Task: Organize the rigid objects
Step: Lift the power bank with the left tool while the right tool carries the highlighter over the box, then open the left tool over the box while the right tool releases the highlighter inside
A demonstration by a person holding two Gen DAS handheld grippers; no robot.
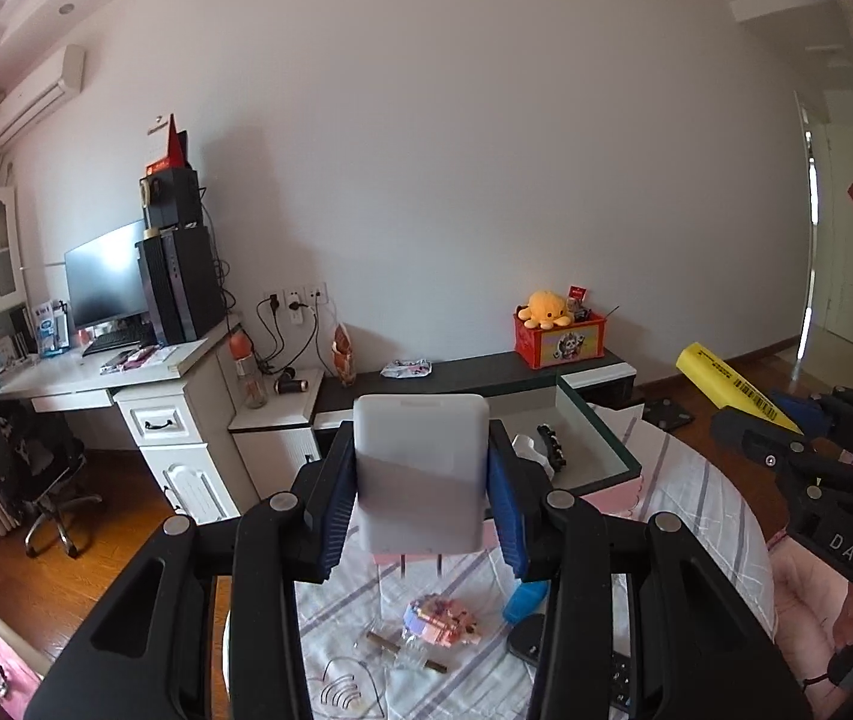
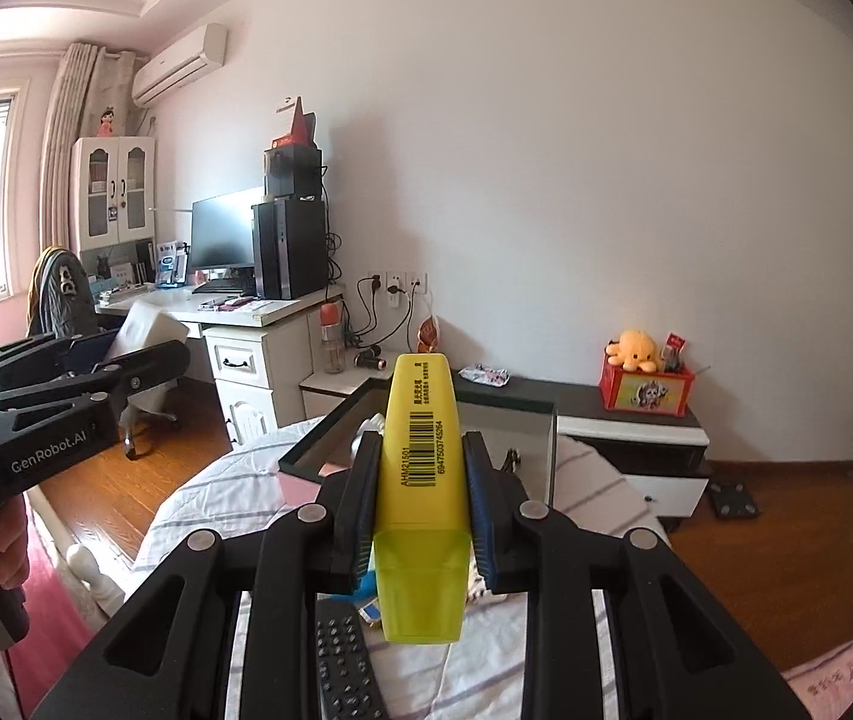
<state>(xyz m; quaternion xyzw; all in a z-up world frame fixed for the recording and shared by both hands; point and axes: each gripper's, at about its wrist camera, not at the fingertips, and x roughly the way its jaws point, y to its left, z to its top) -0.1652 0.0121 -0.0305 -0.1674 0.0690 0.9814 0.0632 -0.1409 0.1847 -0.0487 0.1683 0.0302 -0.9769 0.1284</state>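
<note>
Holding white case (image 1: 420, 468) clamped in left gripper (image 1: 420, 504); right gripper (image 2: 420, 516) gripping yellow highlighter (image 2: 423, 480), long axis pointing along fingers. Open box (image 1: 600, 426) lying ahead, below both; left seeming nearer.

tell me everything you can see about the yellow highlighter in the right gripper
The yellow highlighter is a chunky, flat-sided plastic marker with an opaque yellow body, a black barcode and printed digits along it, and a translucent yellow-green cap at the near end. It is held off the bed, pointing away from the camera, clamped between the right gripper's blue pads. Nothing else touches it.
</note>
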